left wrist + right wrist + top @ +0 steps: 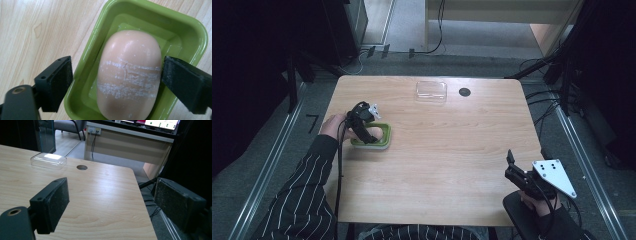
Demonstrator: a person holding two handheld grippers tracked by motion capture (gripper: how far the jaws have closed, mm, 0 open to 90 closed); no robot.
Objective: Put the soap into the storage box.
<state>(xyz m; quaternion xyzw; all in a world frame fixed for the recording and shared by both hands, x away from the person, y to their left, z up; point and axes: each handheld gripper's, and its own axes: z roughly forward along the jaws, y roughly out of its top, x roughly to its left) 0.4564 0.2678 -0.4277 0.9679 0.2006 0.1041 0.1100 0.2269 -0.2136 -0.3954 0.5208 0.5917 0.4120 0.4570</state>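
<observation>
Green plastic possibly getting clipped at the left: straddling the soap bar (pixel 128 75) with the left gripper (pixel 117 80) released, left pad (pixel 57 82) standing clear over the rim of the dish (pixel 175 22), right pad sitting just beside or barely brushing the bar's flank. Closing from here, probably risking catching that rim and dragging or tipping the dish across the table (pixel 452 150); squeezing something so rounded and slick-looking, also risking squirting it out sideways. Lying lengthwise inside the dish on the table's left half, looking peach-pink, oval and glossy, and bearing whitish scuffed bands across the middle. Moving right, passing a clear lid (pixel 431 91) near the far edge, then finding the right gripper (pixel 112 202) hanging released and empty over the table's near right corner, well apart, threatening nothing
</observation>
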